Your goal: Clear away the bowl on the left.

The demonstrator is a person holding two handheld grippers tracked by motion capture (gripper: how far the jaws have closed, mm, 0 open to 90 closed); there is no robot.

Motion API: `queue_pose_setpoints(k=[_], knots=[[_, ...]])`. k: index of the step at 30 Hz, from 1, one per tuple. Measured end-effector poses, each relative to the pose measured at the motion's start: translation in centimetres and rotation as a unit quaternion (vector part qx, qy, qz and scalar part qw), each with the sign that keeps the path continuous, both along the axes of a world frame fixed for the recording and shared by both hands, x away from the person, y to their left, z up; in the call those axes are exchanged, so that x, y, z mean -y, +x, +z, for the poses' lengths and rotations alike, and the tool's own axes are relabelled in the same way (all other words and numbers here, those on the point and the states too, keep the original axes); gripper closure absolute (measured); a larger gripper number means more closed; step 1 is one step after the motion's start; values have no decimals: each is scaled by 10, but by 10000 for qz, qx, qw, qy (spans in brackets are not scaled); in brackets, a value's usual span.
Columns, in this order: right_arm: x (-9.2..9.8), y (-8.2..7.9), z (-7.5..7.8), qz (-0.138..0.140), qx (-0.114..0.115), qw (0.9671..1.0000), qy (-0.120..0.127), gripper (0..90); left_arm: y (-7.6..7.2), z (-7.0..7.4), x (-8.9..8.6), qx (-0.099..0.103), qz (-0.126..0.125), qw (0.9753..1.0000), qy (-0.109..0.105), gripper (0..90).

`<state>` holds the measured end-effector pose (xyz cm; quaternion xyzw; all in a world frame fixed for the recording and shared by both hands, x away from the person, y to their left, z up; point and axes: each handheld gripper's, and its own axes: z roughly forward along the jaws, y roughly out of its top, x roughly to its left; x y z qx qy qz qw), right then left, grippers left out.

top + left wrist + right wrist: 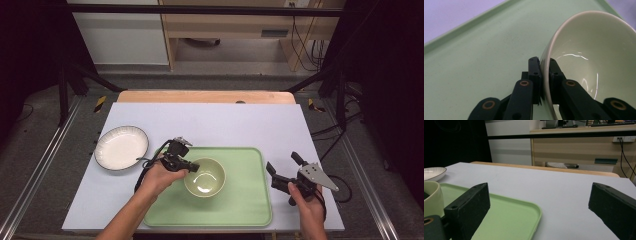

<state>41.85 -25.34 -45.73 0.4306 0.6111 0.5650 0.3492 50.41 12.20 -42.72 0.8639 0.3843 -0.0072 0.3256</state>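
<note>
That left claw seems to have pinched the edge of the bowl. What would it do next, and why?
Probably lift straight up a little. The left claw is shut on the rim of the pale green ceramic bowl, one jaw inside and one outside, and the bowl sits on the light green plastic tray. The round white plate beside the tray looks a likely destination.

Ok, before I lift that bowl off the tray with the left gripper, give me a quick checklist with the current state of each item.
1. Left gripper closed on the bowl rim, one finger inside, one outside: ok.
2. Depth of the bite on the rim: looks shallow, cannot tell if it will hold.
3. Bowl empty: ok, nothing visible inside.
4. Bowl sitting on the green tray: it looks tilted in the left gripper view, cannot tell if it has already left the tray.
5. Right gripper open and apart from the tray's right edge: ok.
6. White plate left of the tray, empty: ok.
</note>
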Motion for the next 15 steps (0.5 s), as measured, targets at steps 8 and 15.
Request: queue_pose_setpoints(k=[8, 15], knots=[[0, 0, 0, 5, -1, 10000, -18, 39, -1, -7, -2, -60, 15, 10000, 47, 841], [-1, 1, -1, 15, -4, 10000, -16, 40, -1, -8, -3, -96, 24, 9999, 28, 840]])
